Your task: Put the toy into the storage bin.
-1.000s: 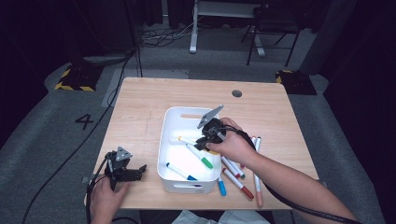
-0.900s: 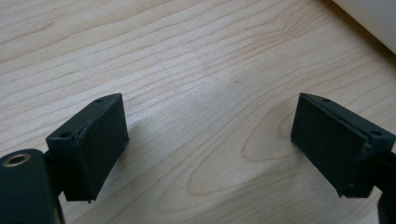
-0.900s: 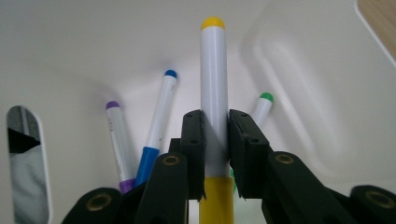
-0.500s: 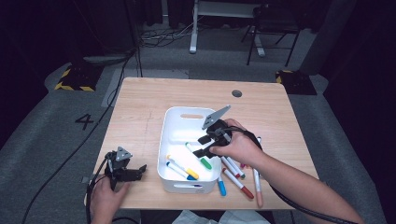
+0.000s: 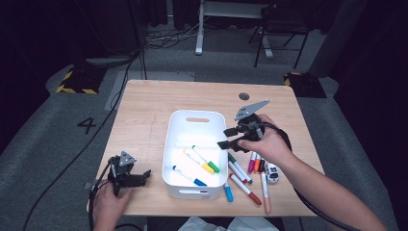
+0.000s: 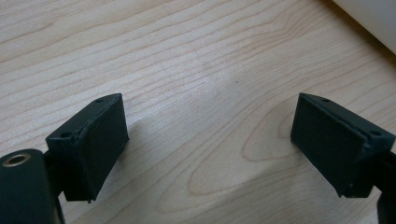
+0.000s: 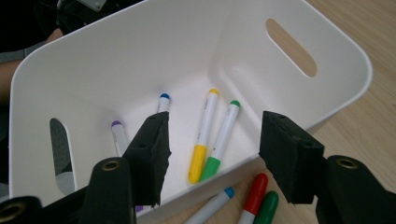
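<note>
A white bin (image 5: 185,120) stands mid-table with a green-capped marker (image 5: 206,159), a yellow one (image 5: 198,161) and a blue one (image 5: 189,176) lying in it. My right gripper (image 5: 226,138) hovers over the bin's right rim; its jaws have opened within the last second and nothing is between them. The right gripper view looks past the open gripper (image 7: 212,135) into the bin (image 7: 154,51), at the yellow marker (image 7: 207,121), the green marker (image 7: 224,130), a blue-tipped one (image 7: 163,102) and a purple-tipped one (image 7: 119,135). My left gripper (image 5: 143,176) (image 6: 210,135) rests open on bare wood left of the bin.
Several loose markers (image 5: 250,173) lie on the table right of the bin, with a small toy car (image 5: 272,173) beside them. Red (image 7: 254,198), green (image 7: 267,207) and blue (image 7: 217,205) markers lie just outside the bin wall. A bin corner (image 6: 369,18) edges the left gripper view.
My right gripper opened, left the green marker in the bin, then rose and drew back right to the rim. The left hand kept still.
</note>
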`<state>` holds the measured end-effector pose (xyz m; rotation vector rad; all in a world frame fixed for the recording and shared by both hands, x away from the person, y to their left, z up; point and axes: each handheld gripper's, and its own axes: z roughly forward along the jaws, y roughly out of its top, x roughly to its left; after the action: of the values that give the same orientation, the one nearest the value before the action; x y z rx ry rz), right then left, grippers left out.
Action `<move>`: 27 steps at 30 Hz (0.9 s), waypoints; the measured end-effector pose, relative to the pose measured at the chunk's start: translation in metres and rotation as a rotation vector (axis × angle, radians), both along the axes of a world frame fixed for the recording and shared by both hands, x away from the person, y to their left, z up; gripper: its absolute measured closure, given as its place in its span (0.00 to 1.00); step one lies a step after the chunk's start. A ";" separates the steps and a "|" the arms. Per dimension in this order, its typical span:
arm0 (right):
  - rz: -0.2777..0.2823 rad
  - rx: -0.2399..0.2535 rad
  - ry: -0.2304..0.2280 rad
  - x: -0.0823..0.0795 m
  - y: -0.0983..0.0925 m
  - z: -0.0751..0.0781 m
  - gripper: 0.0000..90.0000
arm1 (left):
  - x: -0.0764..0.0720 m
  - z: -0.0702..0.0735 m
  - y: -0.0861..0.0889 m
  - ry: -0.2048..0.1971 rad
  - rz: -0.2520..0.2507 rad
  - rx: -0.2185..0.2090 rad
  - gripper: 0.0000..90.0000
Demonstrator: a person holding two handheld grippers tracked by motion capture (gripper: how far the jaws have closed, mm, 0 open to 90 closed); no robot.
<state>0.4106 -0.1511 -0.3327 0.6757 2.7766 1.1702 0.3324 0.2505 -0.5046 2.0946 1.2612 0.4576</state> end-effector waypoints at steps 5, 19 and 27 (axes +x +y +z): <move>-0.047 0.006 -0.009 0.001 -0.018 0.002 0.48 | 0.000 0.000 0.000 -0.004 0.004 0.002 0.13; -0.165 -0.015 0.019 0.006 -0.057 -0.013 0.49 | 0.000 0.000 0.000 -0.003 0.005 0.002 0.13; -0.228 -0.046 0.042 0.013 -0.077 -0.034 0.49 | 0.000 0.000 0.000 -0.002 0.004 0.002 0.13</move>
<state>0.4241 -0.2277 -0.3666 0.9924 2.6608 1.0564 0.3320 0.2500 -0.5049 2.0928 1.2649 0.4623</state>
